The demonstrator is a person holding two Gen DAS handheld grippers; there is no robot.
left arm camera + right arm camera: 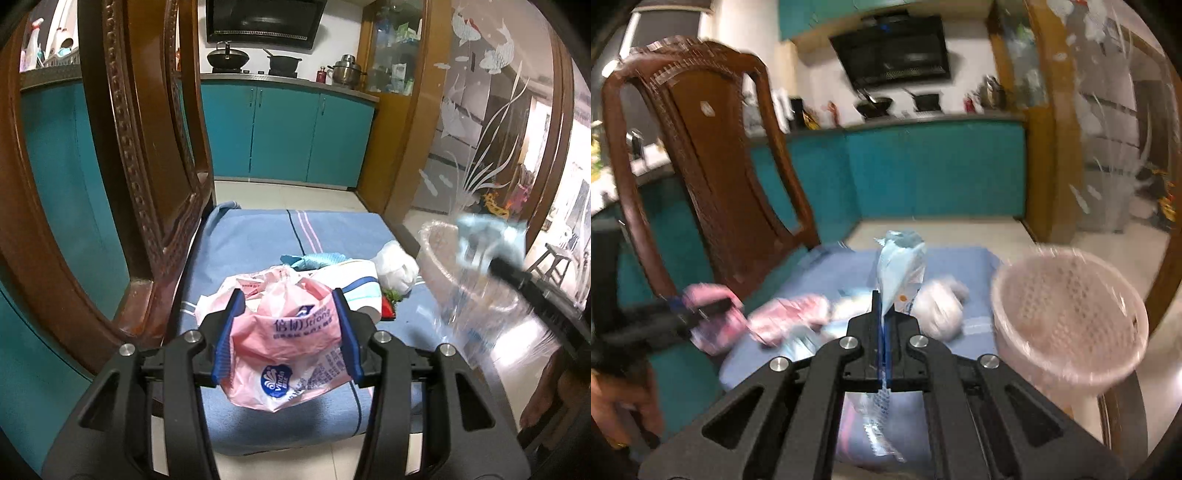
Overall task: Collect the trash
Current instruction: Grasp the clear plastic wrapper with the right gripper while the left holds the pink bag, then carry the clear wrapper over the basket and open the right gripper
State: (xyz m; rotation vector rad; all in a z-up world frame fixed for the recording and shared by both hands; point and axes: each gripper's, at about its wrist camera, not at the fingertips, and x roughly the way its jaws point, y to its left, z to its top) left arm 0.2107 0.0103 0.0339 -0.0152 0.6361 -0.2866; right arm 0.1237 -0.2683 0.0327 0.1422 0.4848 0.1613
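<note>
My left gripper (pixel 290 306) is shut on a crumpled pink plastic wrapper (pixel 291 343) and holds it above the blue cushion (pixel 255 240). It shows blurred at the left of the right wrist view (pixel 701 304). My right gripper (pixel 881 306) is shut on a clear light-blue plastic wrapper (pixel 899 266), which sticks up between its fingers; it shows blurred in the left wrist view (pixel 487 243). More trash lies on the cushion: another pink wrapper (pixel 255 282), a white-and-blue package (pixel 354 280), a crumpled white bag (pixel 397 266) and a strawberry (pixel 389 304). A pink mesh trash basket (pixel 1067 314) stands right of the cushion.
A brown wooden chair back (pixel 147 177) rises at the left of the cushion. Teal kitchen cabinets (pixel 288 133) stand behind across a tiled floor. A glass door with etched fish (pixel 491 122) is at the right.
</note>
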